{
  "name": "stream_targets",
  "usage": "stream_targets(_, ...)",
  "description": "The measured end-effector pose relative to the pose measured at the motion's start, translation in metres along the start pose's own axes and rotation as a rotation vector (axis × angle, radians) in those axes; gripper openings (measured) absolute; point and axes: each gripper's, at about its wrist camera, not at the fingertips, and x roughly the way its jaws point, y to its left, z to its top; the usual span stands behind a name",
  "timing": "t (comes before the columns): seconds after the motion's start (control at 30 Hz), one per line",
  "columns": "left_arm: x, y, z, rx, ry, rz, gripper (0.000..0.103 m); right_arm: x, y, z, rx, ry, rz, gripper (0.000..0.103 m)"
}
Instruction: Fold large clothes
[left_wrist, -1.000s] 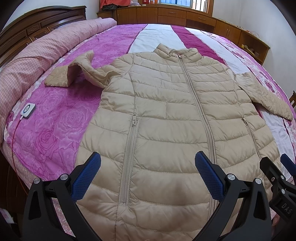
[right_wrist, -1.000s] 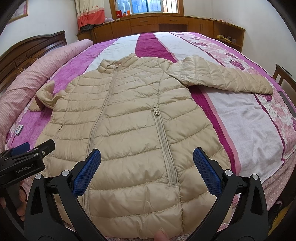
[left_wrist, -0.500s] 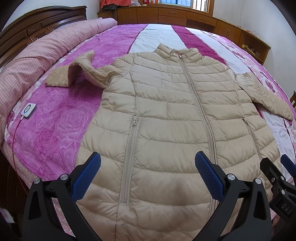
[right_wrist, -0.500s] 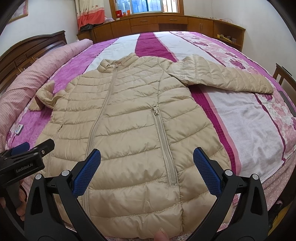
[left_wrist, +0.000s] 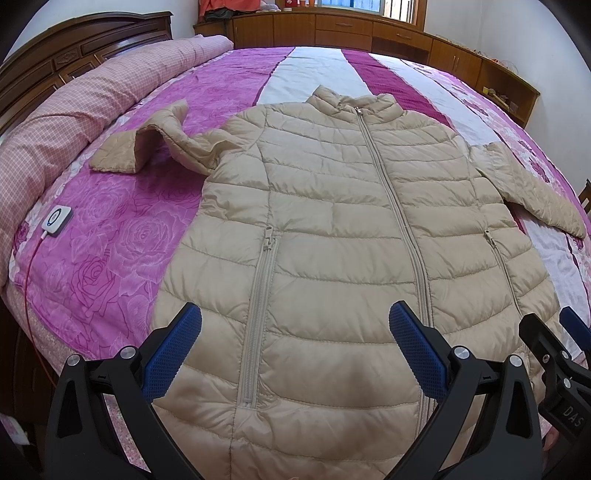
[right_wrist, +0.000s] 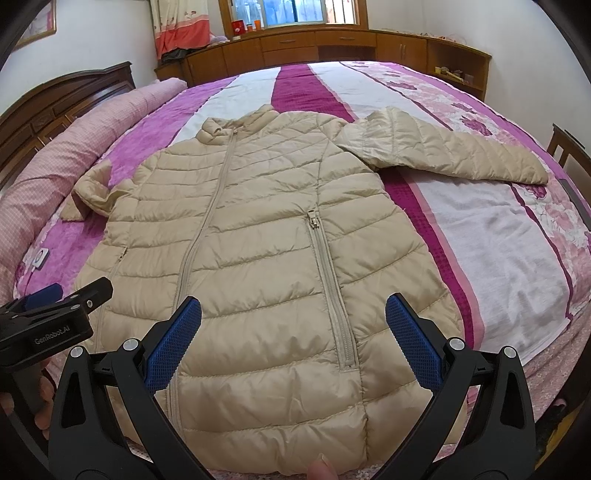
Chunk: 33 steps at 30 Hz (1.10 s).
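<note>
A beige quilted puffer jacket (left_wrist: 332, 221) lies flat, front up and zipped, on the bed; it also shows in the right wrist view (right_wrist: 258, 236). Its left sleeve (left_wrist: 155, 144) is bent and humped on the cover. Its right sleeve (right_wrist: 443, 151) stretches out to the right. My left gripper (left_wrist: 295, 332) is open and empty, above the jacket's lower hem on the left side. My right gripper (right_wrist: 293, 325) is open and empty, above the hem on the right side. Each gripper shows at the edge of the other's view.
The bed has a purple, white and pink floral cover (left_wrist: 110, 240). A rolled pink quilt (left_wrist: 74, 110) lies along the wooden headboard (left_wrist: 55, 59) on the left. A small white device with a red cord (left_wrist: 56, 219) lies left of the jacket. Wooden cabinets (right_wrist: 332, 48) line the far wall.
</note>
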Motion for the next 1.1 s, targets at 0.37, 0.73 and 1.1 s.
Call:
stream_targets(0.37,0.001,-0.008,0.000,0.021,0.009,-0.007,0.098,0.001,-0.007,-0.001,0.027,0.013,0.015,0.100)
stream_targets(0.73,0.003,-0.019,0.011,0.044,0.007,-0.024,0.098,0.003,-0.061,0.019,0.137,0.003,0.024,0.100)
stream_targets(1.1,0.009,-0.031,0.032,0.061,0.015,-0.032,0.098,0.019,-0.160,0.061,0.213,-0.050,-0.121,0.100)
